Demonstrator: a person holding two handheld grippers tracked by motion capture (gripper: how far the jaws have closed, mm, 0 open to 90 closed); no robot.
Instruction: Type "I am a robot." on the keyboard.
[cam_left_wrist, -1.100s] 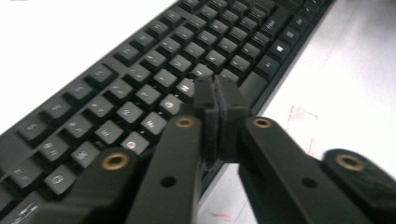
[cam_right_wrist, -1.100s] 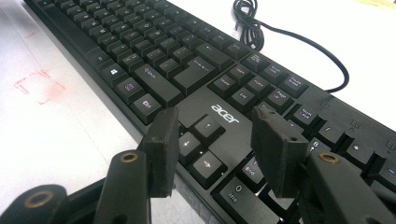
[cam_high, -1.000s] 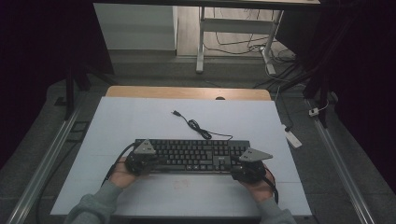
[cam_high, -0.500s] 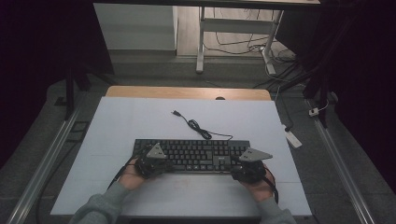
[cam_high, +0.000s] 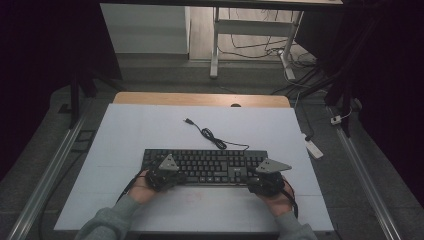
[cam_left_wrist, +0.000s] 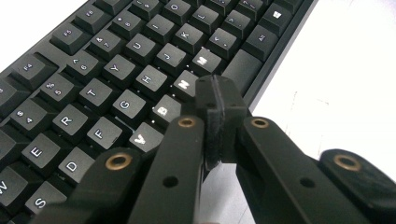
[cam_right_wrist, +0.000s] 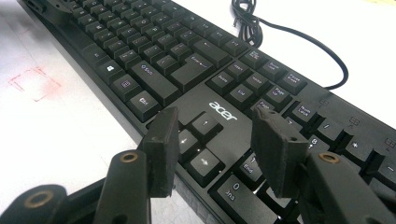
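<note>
left gripper (cam_left_wrist: 219, 100): jaws pressed together, nothing between them, tip over the spacebar edge below N/M
right gripper (cam_right_wrist: 217, 149): jaws spread apart, hovering over the arrow keys
keyboard (cam_high: 205, 165): black, lies flat on the white table (cam_high: 150, 130), near the front edge
cable (cam_high: 212, 136): coiled loosely behind the keyboard, plug end free

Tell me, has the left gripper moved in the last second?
Yes. The left gripper slid right along the keyboard, from its left end toward the middle.
</note>
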